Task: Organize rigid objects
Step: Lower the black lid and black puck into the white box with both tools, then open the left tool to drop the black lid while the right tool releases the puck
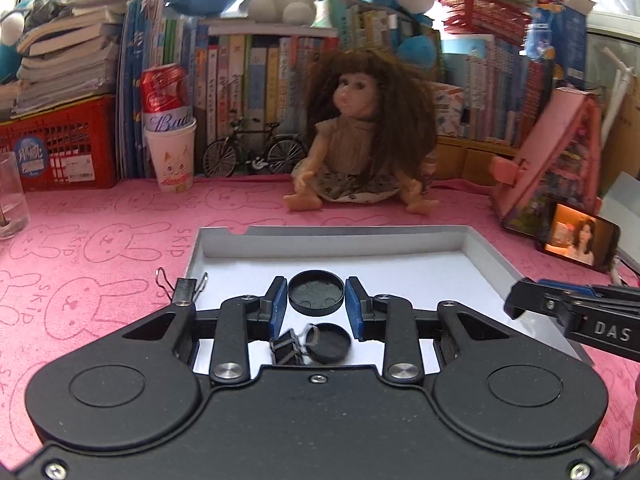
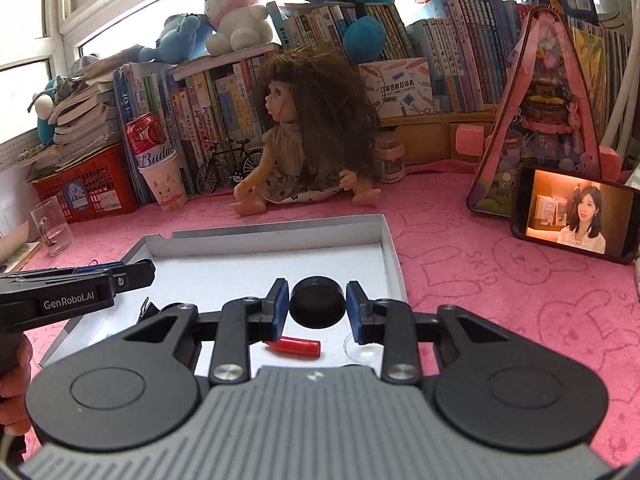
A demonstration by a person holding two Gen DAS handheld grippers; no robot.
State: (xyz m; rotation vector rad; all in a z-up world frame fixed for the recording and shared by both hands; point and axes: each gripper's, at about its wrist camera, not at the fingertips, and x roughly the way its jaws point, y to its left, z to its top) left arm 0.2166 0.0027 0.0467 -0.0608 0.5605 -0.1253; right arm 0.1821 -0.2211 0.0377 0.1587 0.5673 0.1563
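Left wrist view: the left claw [image 1: 316,304] is spread open over the white tray [image 1: 480,248] on the pink counter [image 1: 100,240]. A black cap [image 1: 316,294], hollow side up, lies on the tray floor between the blue pads [image 1: 279,306], with a sliver of gap on each side. Nearer the camera lie a smaller black lid [image 1: 330,342] and a binder clip [image 1: 286,348]; another clip [image 1: 184,290] sits on the tray's left rim. The right claw [image 1: 516,300] enters from the right.

Right wrist view: the right claw [image 2: 318,306] is also open, a black puck [image 2: 317,306] between its pads, not gripped. Only here show a red cap [image 2: 296,347] and a clear round piece [image 2: 362,350] on the tray [image 2: 390,248]. The left claw [image 2: 140,272] enters at left, its tips seen side-on.
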